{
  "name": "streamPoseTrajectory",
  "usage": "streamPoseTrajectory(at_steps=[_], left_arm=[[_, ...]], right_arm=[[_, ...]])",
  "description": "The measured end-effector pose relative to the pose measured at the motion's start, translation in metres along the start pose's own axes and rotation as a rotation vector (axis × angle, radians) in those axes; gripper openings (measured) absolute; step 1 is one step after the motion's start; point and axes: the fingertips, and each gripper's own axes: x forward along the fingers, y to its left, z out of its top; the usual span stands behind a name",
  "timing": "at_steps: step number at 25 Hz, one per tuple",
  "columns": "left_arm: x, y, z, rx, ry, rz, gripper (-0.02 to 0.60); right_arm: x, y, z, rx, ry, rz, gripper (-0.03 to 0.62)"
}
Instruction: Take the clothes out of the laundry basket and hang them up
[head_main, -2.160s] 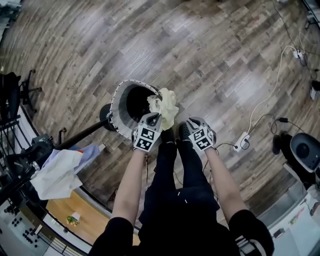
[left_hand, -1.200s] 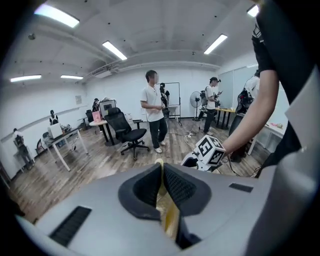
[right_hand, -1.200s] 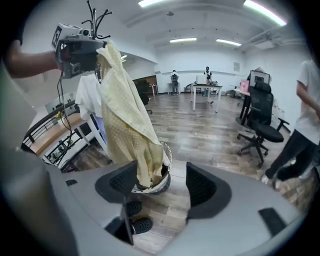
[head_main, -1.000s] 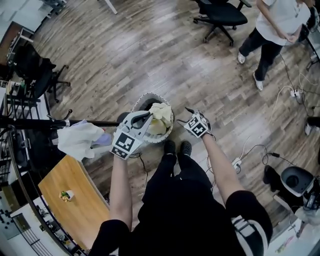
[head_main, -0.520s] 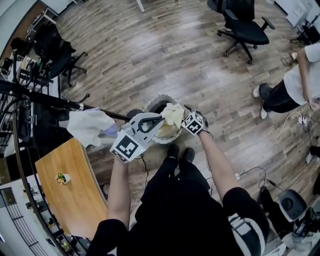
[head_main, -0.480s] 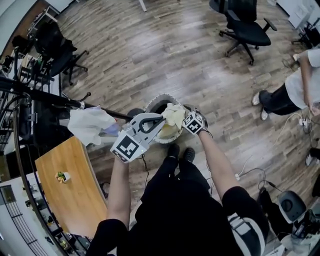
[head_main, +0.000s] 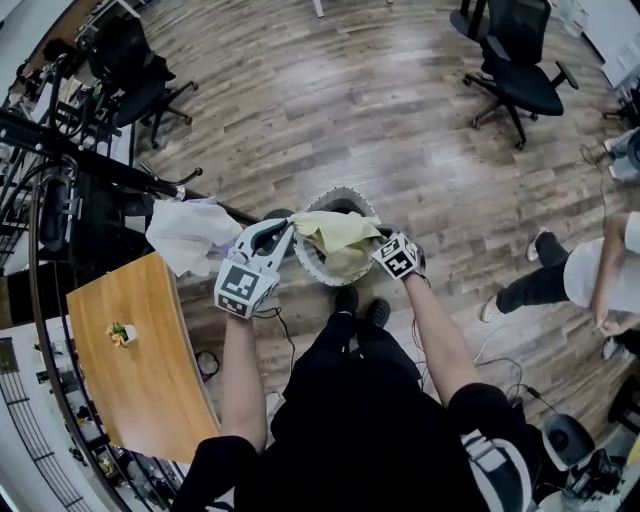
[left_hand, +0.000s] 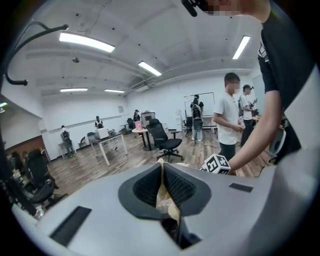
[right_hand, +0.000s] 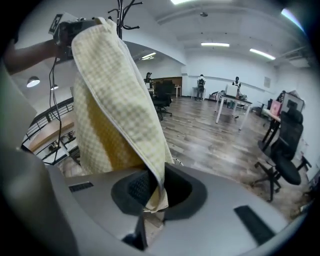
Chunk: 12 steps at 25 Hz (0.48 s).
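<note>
A pale yellow checked cloth (head_main: 335, 235) hangs stretched between both grippers, above the round laundry basket (head_main: 340, 193) on the floor. My left gripper (head_main: 287, 226) is shut on the cloth's left end; in the left gripper view the yellow fabric (left_hand: 161, 182) is pinched between the ribbed pads. My right gripper (head_main: 379, 241) grips the right end. Its jaws have just been closing, and the cloth's hem (right_hand: 154, 196) now sits clamped between them while the rest of the cloth (right_hand: 115, 100) rises toward the left gripper (right_hand: 75, 27).
A white garment (head_main: 185, 235) hangs on the black rack pole (head_main: 80, 160) at left. Below it stands a wooden table (head_main: 130, 360). Office chairs (head_main: 525, 70) stand further off. Another person (head_main: 590, 280) stands at the right, and cables lie on the floor there.
The right gripper came in to the cloth and shut on its right end. The left gripper swung left and up, pulling the bunched cloth out flat above the basket.
</note>
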Motion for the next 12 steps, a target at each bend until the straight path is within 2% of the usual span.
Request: streamPoseTrajectory(at_steps=[4,7,12], left_arm=[[-0.007,0.024,-0.015,-0.063,-0.008,0.094,0.034],[-0.007,0.035,-0.015,-0.082,-0.025,0.119,0.035],[-0.007,0.066,-0.03,-0.112,-0.028,0.166,0.035]], right_arm=[[-0.01,-0.011,0.014,-0.065,-0.014,-0.035,0.037],[-0.016,-0.015,0.023,-0.081,-0.008,-0.052,0.038],[-0.015,-0.011,0.036,-0.121,0.027,-0.016,0.029]])
